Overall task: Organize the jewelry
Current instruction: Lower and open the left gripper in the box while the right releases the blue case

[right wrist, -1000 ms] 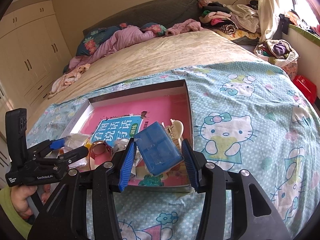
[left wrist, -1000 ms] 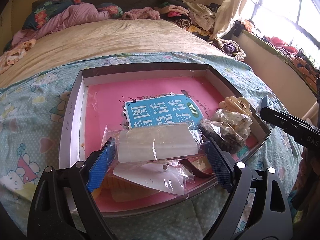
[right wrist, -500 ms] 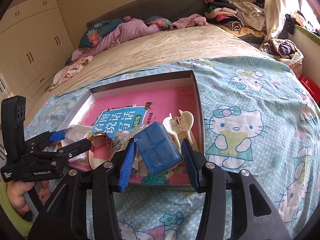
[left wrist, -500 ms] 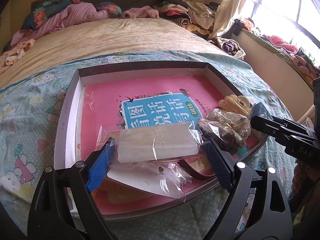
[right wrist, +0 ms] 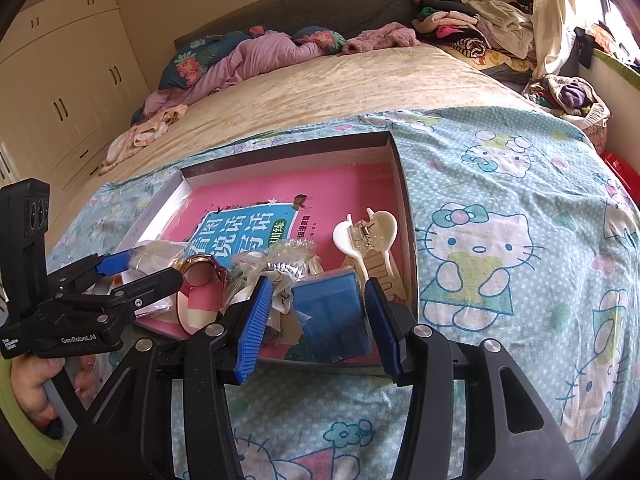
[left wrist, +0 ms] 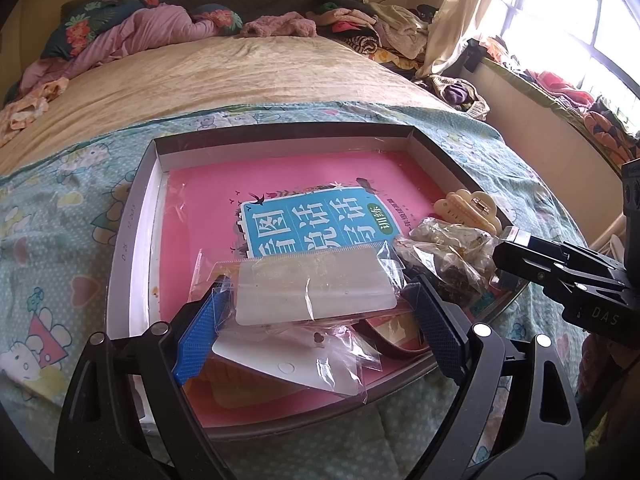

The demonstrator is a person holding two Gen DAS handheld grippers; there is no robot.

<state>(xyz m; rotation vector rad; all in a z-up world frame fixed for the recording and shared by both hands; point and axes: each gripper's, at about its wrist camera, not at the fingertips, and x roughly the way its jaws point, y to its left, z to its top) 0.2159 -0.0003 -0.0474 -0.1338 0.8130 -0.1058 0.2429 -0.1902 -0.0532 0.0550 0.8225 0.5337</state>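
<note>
Right tongs (right wrist: 318, 314) have just been opening, and the blue box (right wrist: 334, 316) now stands loose between their pads at the tray's (right wrist: 408, 216) near edge. Left tongs (left wrist: 316, 320) stay wide, clamped on a clear packet (left wrist: 316, 294) over the tray. Beyond lie a bangle (right wrist: 200, 280), crumpled bags (left wrist: 448, 260), a cream hair claw (right wrist: 366, 240) and a pink book (left wrist: 280, 184), all on the bed (right wrist: 500, 240)

1 tray (left wrist: 132, 232), 1 claw clip (right wrist: 370, 236), perhaps 3 bags (left wrist: 316, 288)

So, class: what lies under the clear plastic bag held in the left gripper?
Under the clear plastic bag lie a white earring card and the pink book cover; anything beneath them is hidden.
</note>
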